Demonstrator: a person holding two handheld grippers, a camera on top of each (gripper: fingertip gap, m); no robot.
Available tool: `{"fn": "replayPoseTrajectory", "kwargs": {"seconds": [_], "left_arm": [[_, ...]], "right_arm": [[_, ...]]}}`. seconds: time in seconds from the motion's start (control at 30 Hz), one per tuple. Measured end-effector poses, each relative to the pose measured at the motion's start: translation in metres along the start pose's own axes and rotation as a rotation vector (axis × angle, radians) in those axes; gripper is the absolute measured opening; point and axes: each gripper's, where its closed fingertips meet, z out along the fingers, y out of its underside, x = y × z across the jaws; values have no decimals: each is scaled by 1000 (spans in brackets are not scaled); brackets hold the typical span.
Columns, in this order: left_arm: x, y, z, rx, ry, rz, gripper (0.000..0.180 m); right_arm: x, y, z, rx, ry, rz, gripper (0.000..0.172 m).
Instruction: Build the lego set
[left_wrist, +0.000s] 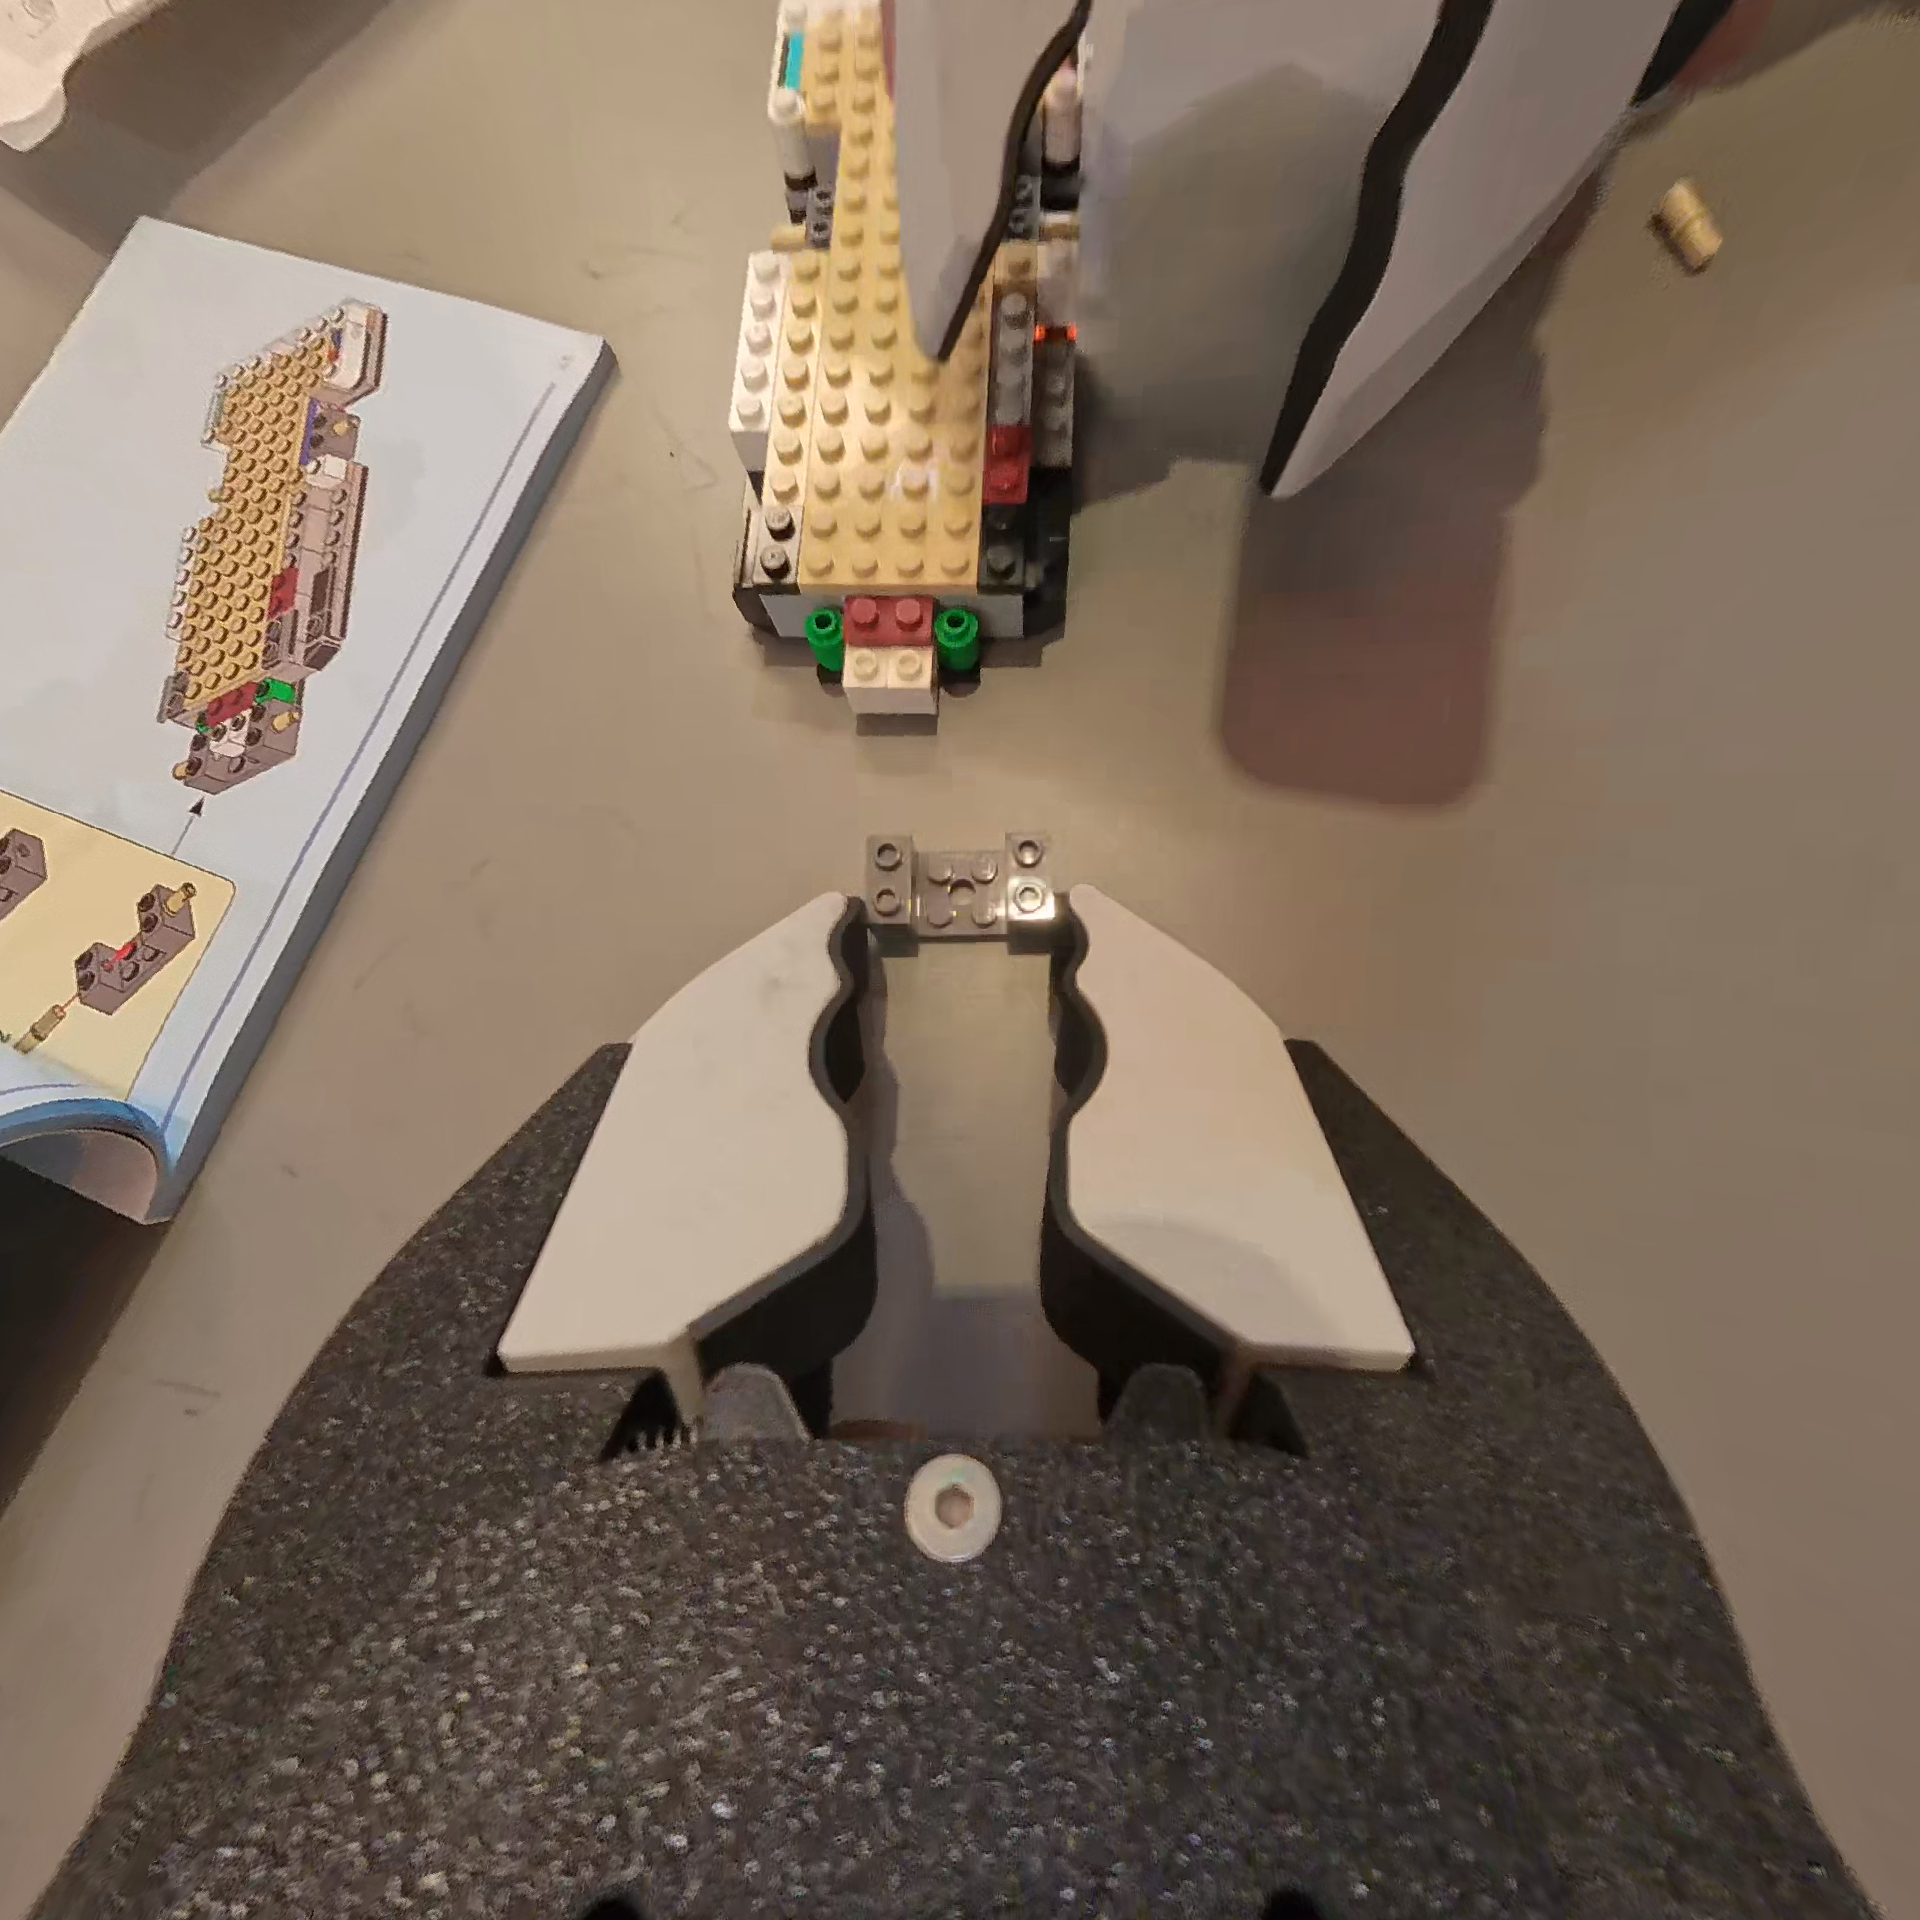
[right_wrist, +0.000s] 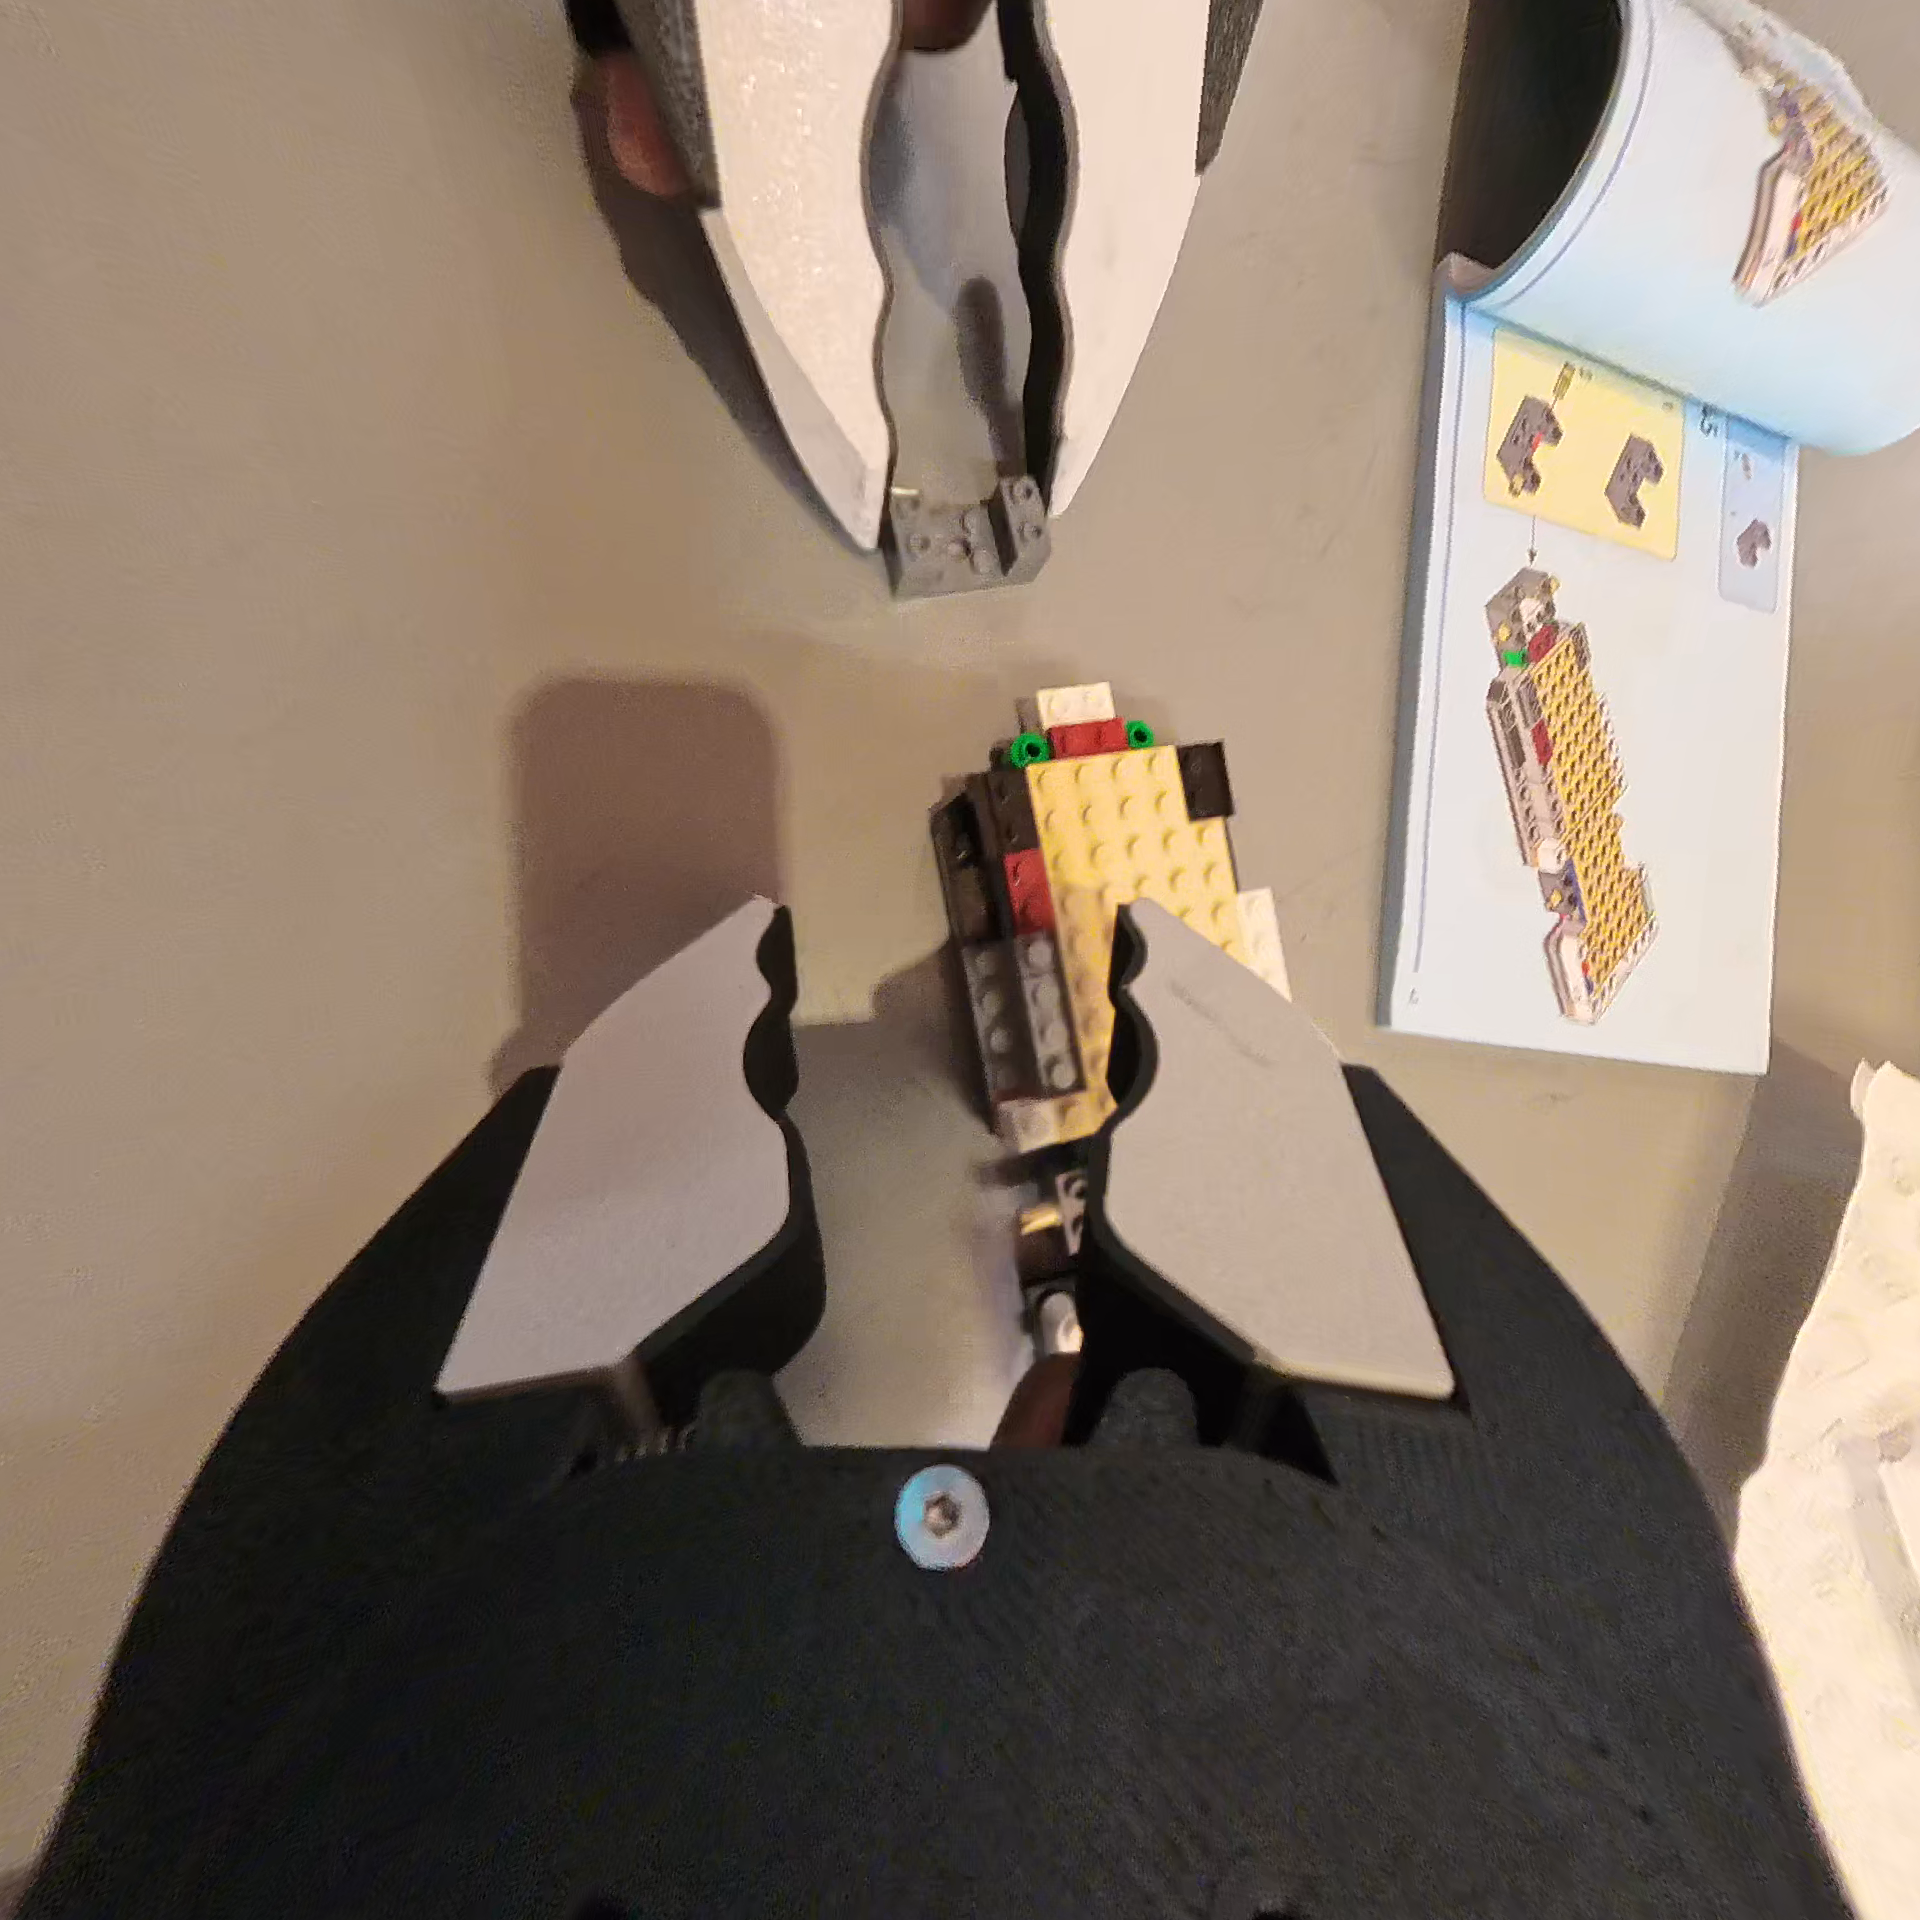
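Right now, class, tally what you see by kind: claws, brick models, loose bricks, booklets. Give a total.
Claws: 2 (left claw, right claw)
Brick models: 1 (model)
Loose bricks: 2 (grey brick, tan brick)
Booklets: 1 (booklet)
Total: 6

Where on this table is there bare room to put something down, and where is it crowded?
Bare table lies between the instruction booklet and the brick model, and on the model's other side, below the small tan piece. It is crowded around the model, where the right gripper straddles it, and just in front, where the left gripper holds a grey piece.
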Motion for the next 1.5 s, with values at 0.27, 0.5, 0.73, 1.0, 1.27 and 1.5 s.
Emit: {"fn": "replayPoseTrajectory", "kwargs": {"seconds": [0.27, 0.5, 0.73, 1.0, 1.27, 1.5], "left_arm": [[7, -3, 3, -5, 4, -17, 34], [14, -9, 5, 5, -12, -17, 34], [18, -12, 8, 4, -16, -16, 34], [19, -15, 9, 15, -17, -23, 34], [20, -15, 9, 14, -15, -17, 34], [22, -19, 8, 37, -8, -19, 34]], "right_arm": [[-18, 21, -18, -30, 86, 85, 57], [-26, 49, -48, 9, 125, 286, 54], [-41, 72, -58, -16, 88, 359, 37], [-56, 71, -48, -33, 6, 333, 28], [-62, 64, -40, -29, -23, 322, 20], [-61, 61, -37, -26, -13, 315, 8]]}}
